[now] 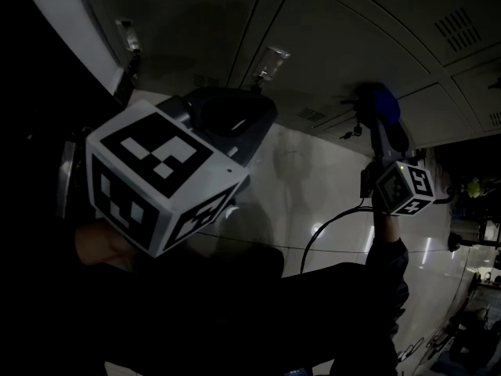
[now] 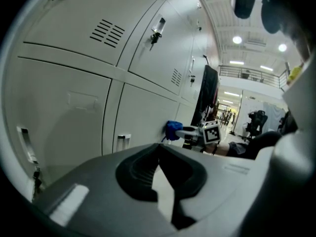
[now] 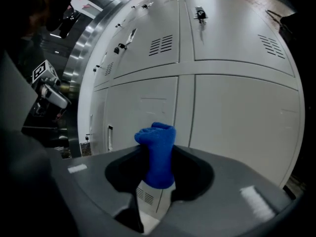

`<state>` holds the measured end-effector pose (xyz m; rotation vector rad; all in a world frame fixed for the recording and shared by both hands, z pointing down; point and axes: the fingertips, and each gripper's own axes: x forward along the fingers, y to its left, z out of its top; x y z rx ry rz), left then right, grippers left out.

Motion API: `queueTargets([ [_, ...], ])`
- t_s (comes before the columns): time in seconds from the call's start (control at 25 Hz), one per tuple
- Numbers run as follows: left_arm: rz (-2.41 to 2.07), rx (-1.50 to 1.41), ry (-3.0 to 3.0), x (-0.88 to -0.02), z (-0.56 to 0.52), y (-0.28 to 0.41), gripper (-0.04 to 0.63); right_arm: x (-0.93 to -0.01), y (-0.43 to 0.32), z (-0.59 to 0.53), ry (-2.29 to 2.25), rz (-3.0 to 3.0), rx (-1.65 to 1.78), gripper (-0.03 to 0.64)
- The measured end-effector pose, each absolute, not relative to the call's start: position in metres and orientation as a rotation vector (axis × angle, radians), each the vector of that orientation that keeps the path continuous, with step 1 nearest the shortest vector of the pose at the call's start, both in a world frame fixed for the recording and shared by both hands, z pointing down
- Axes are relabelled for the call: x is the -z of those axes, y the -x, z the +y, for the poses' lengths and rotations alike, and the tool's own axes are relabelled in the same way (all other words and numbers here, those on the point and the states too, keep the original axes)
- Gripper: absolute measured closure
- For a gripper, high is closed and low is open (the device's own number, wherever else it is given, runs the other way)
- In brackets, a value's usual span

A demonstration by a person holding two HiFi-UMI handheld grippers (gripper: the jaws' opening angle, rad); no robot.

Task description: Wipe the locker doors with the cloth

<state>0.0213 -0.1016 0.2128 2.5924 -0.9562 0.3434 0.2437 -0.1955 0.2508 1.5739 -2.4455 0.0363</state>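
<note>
L gripper [image 2: 159, 149] is pinched shut w/ nothing in it. It hangs back from the lockers [image 2: 69, 107], prob. bc it has no job now. R gripper [image 3: 157, 159] squeezes the blue cloth [image 3: 157, 137] tight, up near a door, ready to rub.

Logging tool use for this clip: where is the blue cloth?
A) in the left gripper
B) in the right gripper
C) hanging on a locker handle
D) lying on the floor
B: the right gripper view shows the blue cloth clamped between the jaws of the right gripper.
</note>
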Motion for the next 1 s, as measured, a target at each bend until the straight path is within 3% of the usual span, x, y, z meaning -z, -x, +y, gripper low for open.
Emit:
queueTargets([
  [0.64, -0.953, -0.317, -2.604, -0.208, -0.106, -0.022, 0.615, -0.27, -0.049, -0.195, -1.096, -2.75, 0.01, 0.486],
  [1.0, -0.957, -0.32, -2.598, -0.212, -0.106, -0.021, 0.615, -0.286, -0.029, -0.219, -1.106, -2.703, -0.027, 0.486],
])
